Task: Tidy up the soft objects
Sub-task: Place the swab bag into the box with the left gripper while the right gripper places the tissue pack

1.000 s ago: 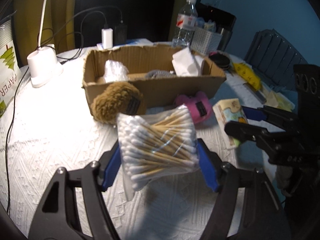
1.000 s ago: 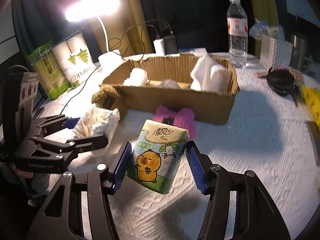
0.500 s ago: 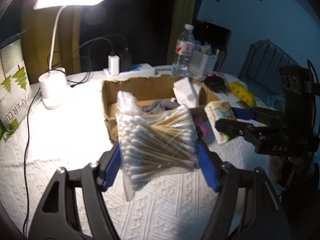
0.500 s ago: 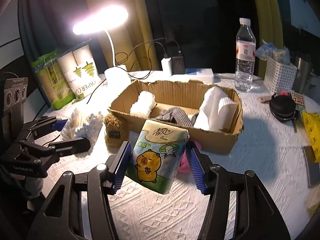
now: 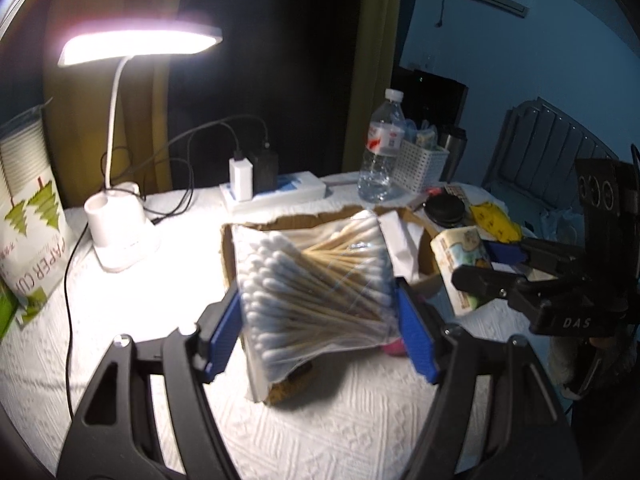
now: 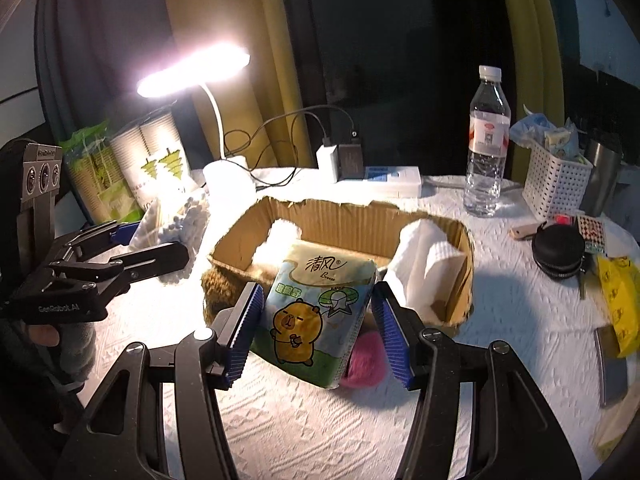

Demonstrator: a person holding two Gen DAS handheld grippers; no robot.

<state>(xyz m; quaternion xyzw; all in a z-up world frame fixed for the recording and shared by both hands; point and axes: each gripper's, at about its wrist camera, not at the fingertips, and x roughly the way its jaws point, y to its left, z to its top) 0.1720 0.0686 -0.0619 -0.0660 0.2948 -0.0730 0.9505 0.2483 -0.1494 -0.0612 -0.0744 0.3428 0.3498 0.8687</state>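
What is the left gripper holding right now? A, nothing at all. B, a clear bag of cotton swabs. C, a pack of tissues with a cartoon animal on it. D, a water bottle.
B: in the left wrist view, the left gripper has its blue pads pressed on both sides of the clear bag of cotton swabs; the tissue pack sits in the right gripper instead.
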